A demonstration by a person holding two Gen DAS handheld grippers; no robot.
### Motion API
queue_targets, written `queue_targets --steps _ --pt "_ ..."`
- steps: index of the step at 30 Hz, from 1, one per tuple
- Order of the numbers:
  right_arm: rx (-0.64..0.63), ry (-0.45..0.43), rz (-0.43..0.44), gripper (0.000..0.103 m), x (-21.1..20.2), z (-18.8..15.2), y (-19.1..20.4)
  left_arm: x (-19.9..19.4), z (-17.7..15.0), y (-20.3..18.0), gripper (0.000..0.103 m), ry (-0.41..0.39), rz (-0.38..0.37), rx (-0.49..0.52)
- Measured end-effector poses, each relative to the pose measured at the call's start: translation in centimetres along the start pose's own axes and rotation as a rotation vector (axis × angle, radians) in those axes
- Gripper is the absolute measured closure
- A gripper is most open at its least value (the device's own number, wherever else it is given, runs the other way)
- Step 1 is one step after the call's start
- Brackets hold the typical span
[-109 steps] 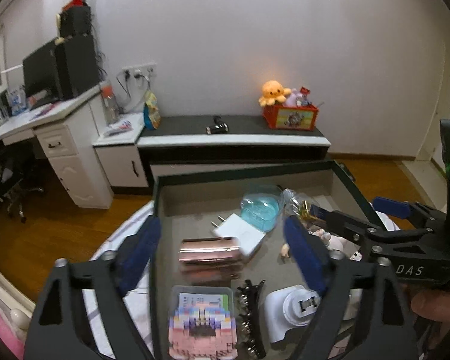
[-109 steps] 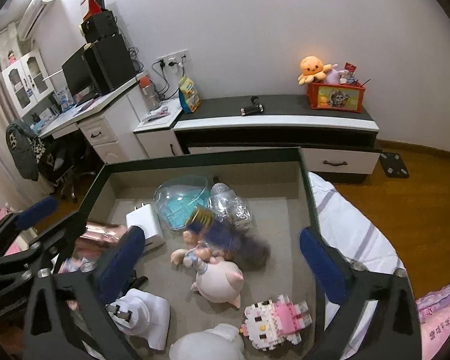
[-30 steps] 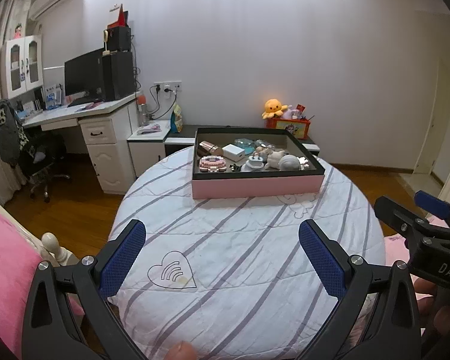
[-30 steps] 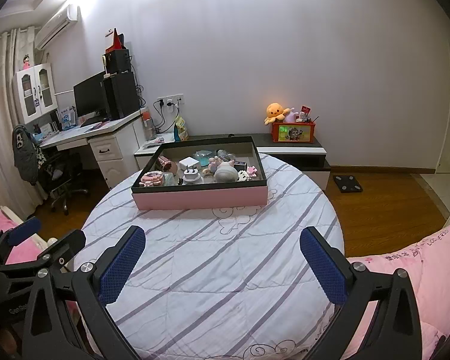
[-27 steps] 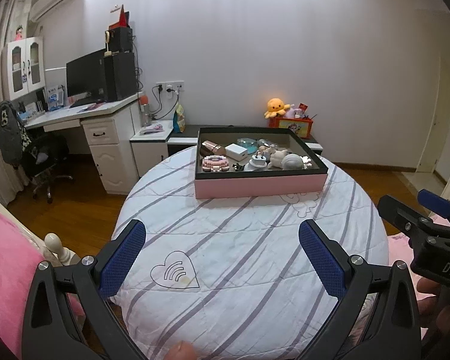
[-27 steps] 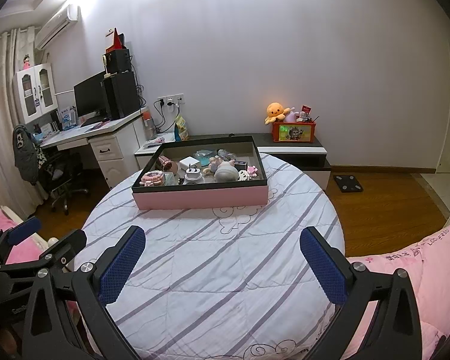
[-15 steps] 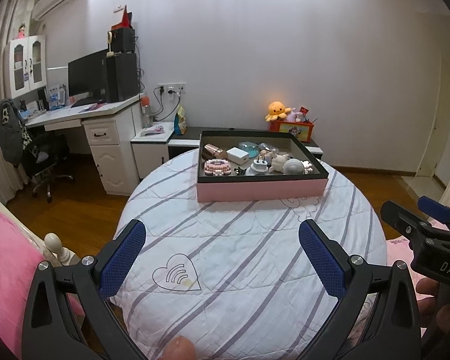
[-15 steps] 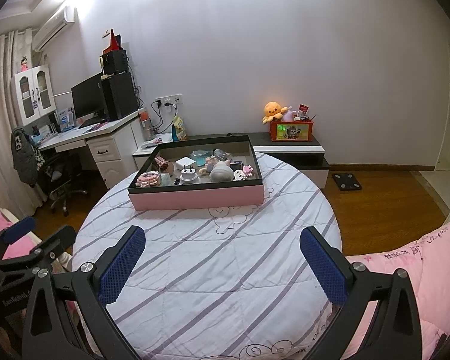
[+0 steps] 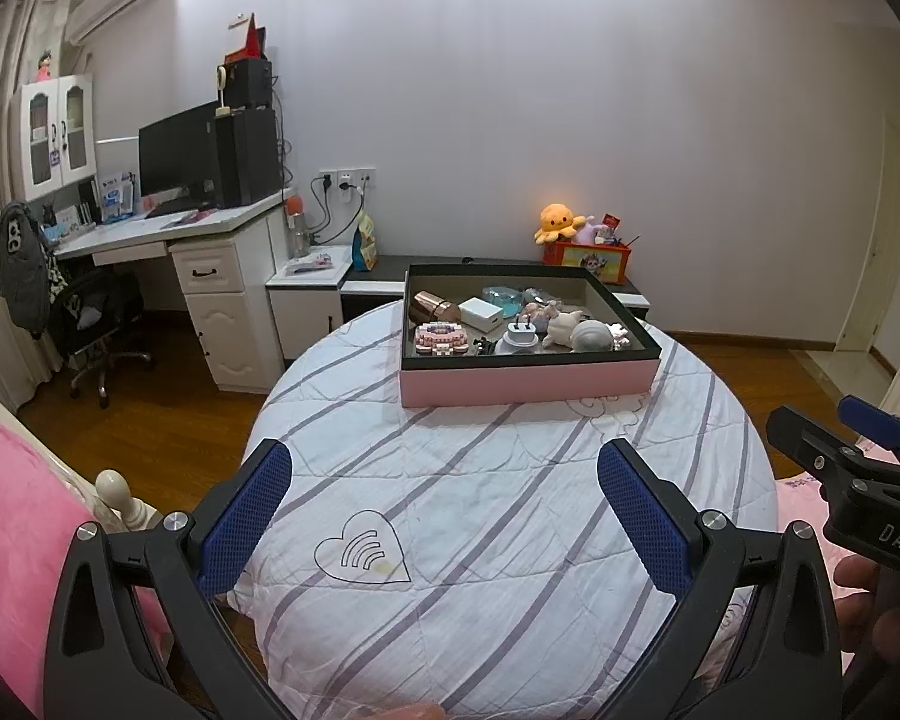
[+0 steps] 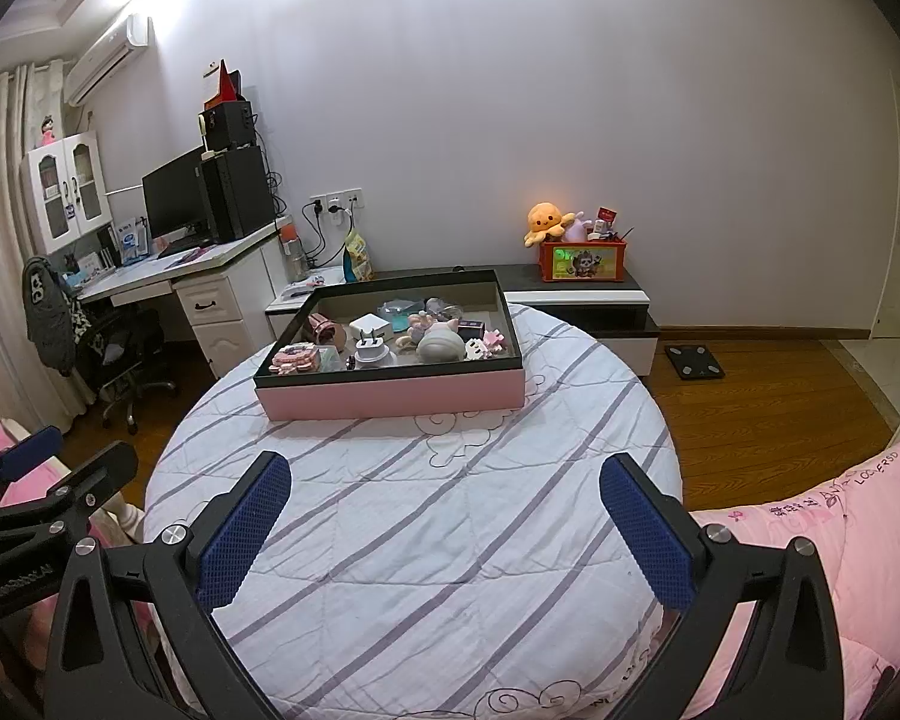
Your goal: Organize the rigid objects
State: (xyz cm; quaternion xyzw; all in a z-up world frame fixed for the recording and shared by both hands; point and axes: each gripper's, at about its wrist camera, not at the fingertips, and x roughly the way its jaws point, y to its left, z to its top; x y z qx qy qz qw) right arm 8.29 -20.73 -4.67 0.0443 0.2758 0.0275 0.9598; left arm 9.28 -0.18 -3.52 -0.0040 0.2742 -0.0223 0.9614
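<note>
Grippers both spread wide and empty: left gripper [image 9: 444, 510], right gripper [image 10: 444, 516], low over the striped bed [image 10: 426, 540]. Pink tray [image 10: 390, 399] of small objects sits well ahead of them, at the bed's far edge.

tray [image 9: 528, 373] sits on far half of round table [image 9: 510, 516], well apart from both grippers at the near edge. in tray: block figure [image 9: 441, 337] front-left, cylinder [image 9: 433, 302] behind it, charger block [image 9: 480, 312] mid-back, plug adapter [image 9: 522, 336] mid-front, rounded toy [image 9: 594, 335] to its right. desk [image 9: 168, 234] far left by the wall, low cabinet [image 10: 576, 300] behind table, bed [image 10: 840, 546] on the right
</note>
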Motion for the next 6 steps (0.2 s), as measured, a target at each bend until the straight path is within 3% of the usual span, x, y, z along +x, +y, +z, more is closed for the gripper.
queue_targets --steps 6 --pt "0.000 -0.014 0.002 0.000 -0.36 0.01 -0.06 -0.49 -0.15 -0.36 0.000 -0.019 -0.009 0.007"
